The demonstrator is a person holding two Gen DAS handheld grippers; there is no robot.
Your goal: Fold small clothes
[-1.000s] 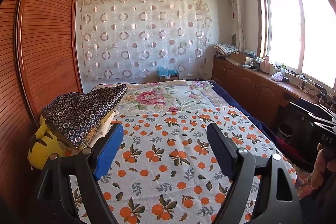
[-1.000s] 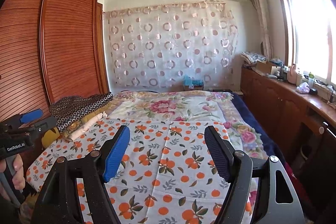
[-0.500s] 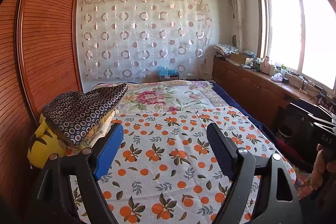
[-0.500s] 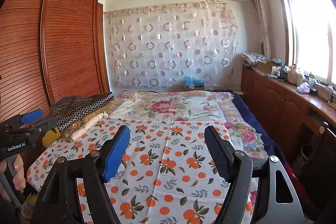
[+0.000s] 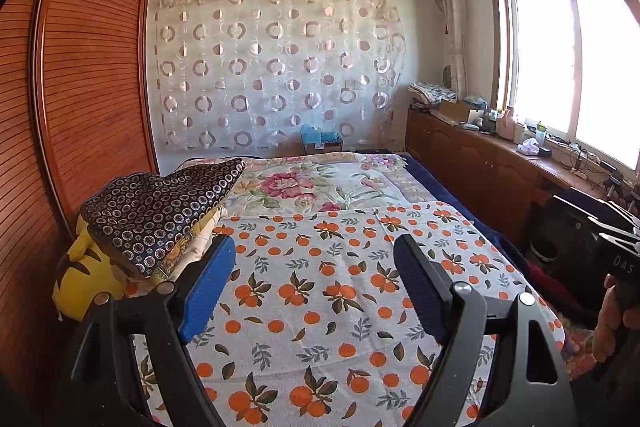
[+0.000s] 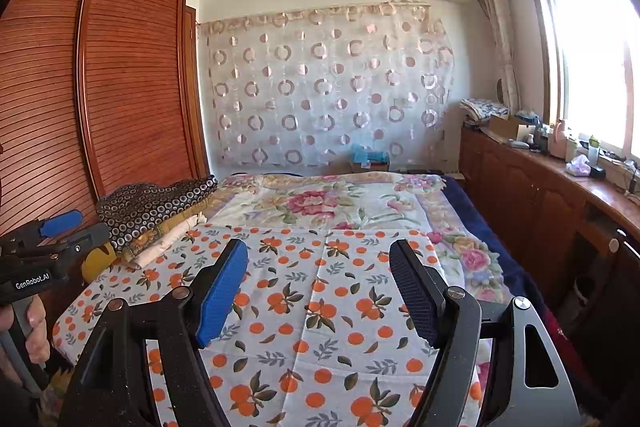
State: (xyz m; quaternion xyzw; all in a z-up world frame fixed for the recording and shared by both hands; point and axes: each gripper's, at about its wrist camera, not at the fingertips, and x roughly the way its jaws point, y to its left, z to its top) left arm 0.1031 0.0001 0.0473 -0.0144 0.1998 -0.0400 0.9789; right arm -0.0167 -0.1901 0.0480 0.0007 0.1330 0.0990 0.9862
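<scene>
A white cloth printed with oranges (image 5: 320, 291) (image 6: 320, 307) lies spread flat across the near part of the bed. My left gripper (image 5: 316, 259) hovers over it, open, nothing between its fingers. My right gripper (image 6: 320, 263) also hangs above the cloth, open and empty. At the bed's left edge sits a stack of folded clothes (image 5: 160, 215) (image 6: 156, 207) topped by a dark piece with small rings. The left gripper (image 6: 44, 247) also shows at the left edge of the right wrist view, held by a hand (image 6: 32, 331).
A wooden wardrobe (image 5: 80, 99) runs along the left side. A floral bedspread (image 5: 320, 183) covers the far bed. A wooden counter (image 6: 560, 187) with small items stands under the window at right. A yellow cushion (image 5: 80, 279) lies under the stack. The right hand's fingers (image 5: 612, 319) show at the right.
</scene>
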